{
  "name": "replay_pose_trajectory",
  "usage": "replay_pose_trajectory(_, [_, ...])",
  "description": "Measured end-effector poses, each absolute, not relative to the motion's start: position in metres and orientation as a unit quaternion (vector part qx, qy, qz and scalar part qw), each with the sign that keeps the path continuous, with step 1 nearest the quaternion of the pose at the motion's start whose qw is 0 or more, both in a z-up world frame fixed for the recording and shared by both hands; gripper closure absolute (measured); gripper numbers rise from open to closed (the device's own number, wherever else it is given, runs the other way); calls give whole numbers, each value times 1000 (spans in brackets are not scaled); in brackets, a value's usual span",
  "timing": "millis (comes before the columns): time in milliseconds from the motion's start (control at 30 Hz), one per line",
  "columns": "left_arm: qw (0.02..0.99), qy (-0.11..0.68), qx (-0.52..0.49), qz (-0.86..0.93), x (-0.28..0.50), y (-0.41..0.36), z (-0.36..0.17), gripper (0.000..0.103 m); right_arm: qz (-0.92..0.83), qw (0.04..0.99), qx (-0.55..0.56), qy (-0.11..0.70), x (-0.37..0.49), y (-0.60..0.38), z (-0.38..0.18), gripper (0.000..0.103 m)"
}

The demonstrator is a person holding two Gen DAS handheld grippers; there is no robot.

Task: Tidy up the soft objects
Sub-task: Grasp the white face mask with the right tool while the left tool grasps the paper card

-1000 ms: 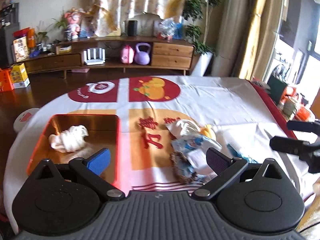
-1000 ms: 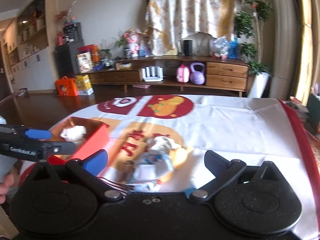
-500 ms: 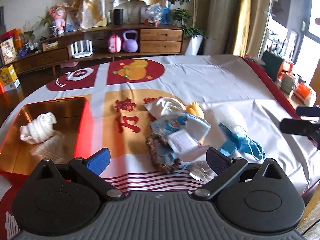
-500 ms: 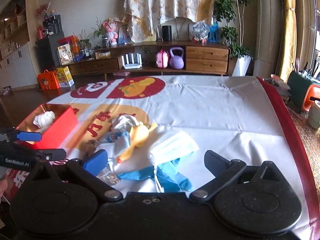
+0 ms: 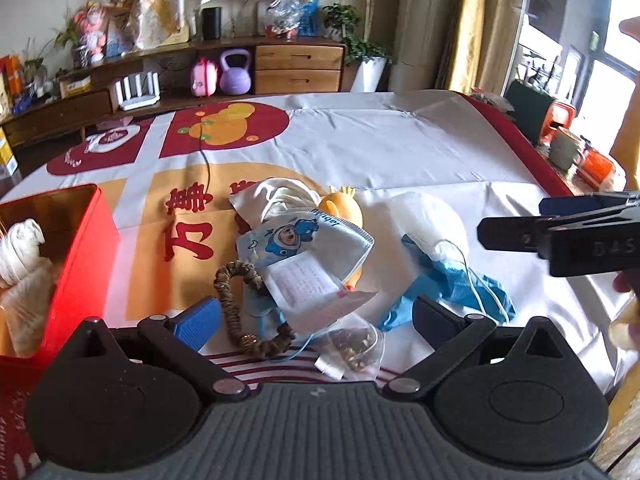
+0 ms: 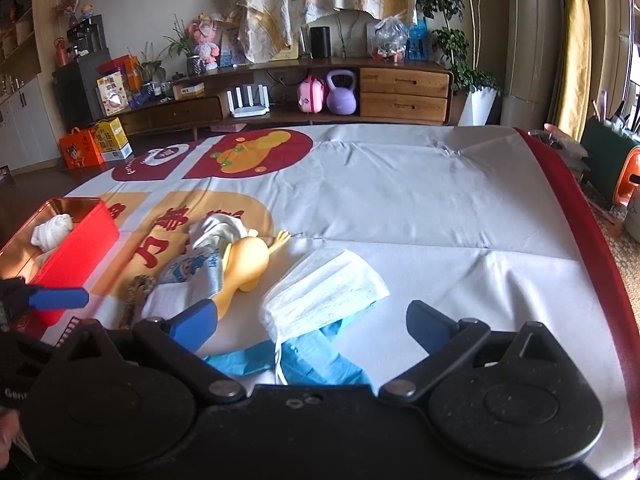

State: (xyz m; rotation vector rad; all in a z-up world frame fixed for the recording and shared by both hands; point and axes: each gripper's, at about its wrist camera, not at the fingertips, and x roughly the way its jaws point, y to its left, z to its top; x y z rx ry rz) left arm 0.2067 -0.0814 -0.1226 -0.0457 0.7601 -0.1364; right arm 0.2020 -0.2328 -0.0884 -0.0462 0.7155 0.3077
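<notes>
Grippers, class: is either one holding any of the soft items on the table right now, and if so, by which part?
Nothing is held. The left gripper and right gripper are both open, hovering above the pile with the white mask and blue glove.

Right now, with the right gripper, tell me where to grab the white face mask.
Pinch the white face mask at its raised right edge, coming down from above. It lies flat over the blue glove, so a side approach would likely snag that. The right gripper is already open.
</notes>
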Motion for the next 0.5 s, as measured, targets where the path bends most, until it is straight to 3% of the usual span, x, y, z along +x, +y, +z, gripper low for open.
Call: replay_pose_trajectory(500, [907, 407, -92, -51, 235, -80, -143, 1, 134, 909, -4, 395, 250, -214, -119, 16])
